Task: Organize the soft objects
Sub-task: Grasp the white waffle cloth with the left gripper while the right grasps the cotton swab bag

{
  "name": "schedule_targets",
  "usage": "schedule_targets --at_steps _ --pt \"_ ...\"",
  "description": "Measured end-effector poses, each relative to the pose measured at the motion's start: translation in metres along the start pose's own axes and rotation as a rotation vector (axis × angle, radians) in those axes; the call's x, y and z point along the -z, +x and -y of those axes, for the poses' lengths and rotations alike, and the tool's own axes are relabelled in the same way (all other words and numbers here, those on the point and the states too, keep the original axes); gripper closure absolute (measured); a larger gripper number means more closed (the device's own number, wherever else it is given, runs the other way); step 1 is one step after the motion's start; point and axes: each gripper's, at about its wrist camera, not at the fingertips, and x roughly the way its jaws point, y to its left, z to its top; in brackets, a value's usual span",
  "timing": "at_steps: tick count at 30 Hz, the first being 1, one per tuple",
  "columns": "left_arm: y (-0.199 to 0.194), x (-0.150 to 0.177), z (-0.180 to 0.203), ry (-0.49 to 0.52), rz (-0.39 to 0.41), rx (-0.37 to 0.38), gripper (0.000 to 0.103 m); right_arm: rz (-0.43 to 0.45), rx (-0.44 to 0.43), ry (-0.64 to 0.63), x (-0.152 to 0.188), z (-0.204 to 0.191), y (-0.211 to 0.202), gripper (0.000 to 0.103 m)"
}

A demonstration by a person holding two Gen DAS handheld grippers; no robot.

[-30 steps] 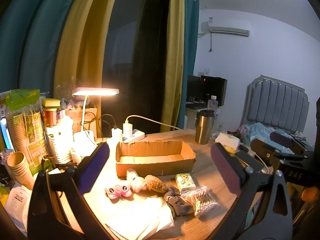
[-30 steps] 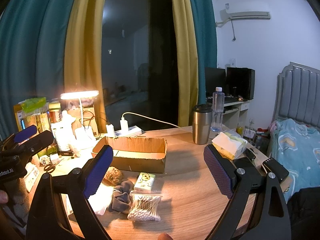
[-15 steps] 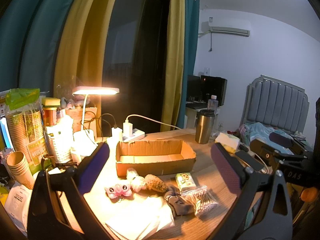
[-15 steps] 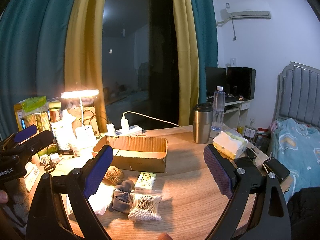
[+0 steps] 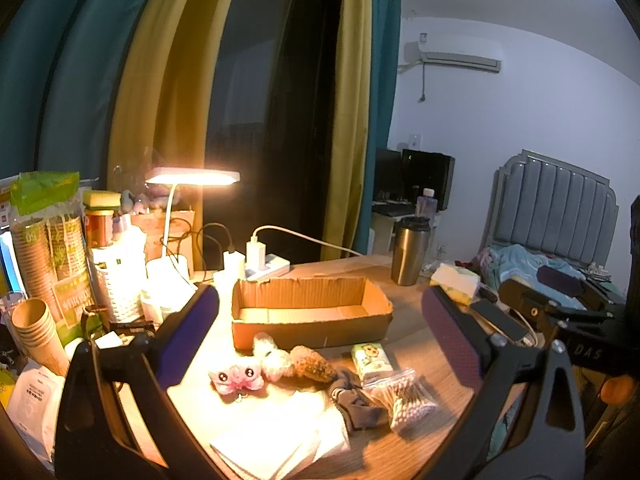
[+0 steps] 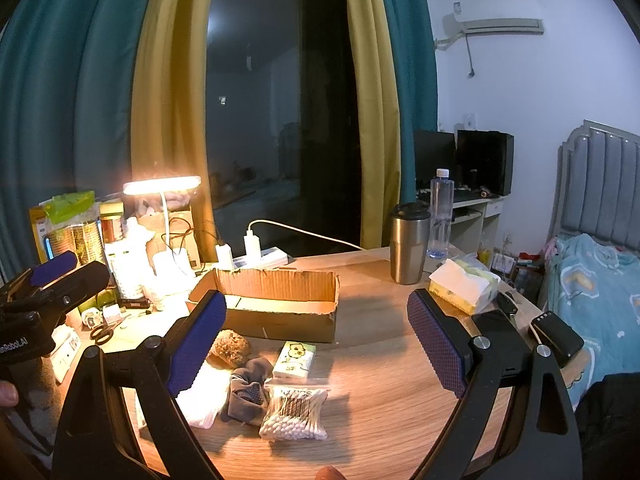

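An open cardboard box [image 5: 312,312] [image 6: 276,304] lies on the round wooden table [image 6: 380,400]. In front of it sit a pink plush [image 5: 238,378], a pale fluffy toy [image 5: 272,360], a brown sponge [image 5: 312,366] [image 6: 230,346], a grey sock [image 5: 358,400] [image 6: 246,390], a tissue pack [image 5: 370,360] [image 6: 294,360], a bag of cotton swabs [image 5: 404,398] [image 6: 294,412] and white cloths [image 5: 276,440]. My left gripper [image 5: 320,340] hangs open above them, holding nothing. My right gripper [image 6: 316,340] is open too, over the swabs and tissue pack.
A lit desk lamp [image 5: 192,178], power strip [image 5: 266,270], paper cups [image 5: 36,332] and a white basket [image 5: 120,280] crowd the left side. A steel tumbler [image 6: 408,244], water bottle [image 6: 440,212], tissue box [image 6: 464,284] and phone [image 6: 556,338] stand right. A bed [image 6: 592,276] lies beyond.
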Motion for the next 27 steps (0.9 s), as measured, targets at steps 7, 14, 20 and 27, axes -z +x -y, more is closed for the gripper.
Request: schedule_targets --at_steps 7,14,20,27 --pt "0.009 0.012 -0.004 -0.010 -0.042 -0.014 0.001 -0.043 -0.007 0.009 0.007 0.002 0.013 0.009" --pt "0.029 0.026 -0.015 -0.022 -0.118 -0.032 0.001 -0.105 -0.017 0.016 0.019 0.005 0.036 0.009" --pt "0.051 0.050 -0.021 -0.046 -0.215 -0.043 0.001 -0.171 -0.021 0.020 0.036 0.007 0.059 0.009" --pt "0.071 0.074 -0.032 -0.065 -0.303 -0.073 0.001 -0.258 -0.029 0.028 0.059 0.010 0.088 0.009"
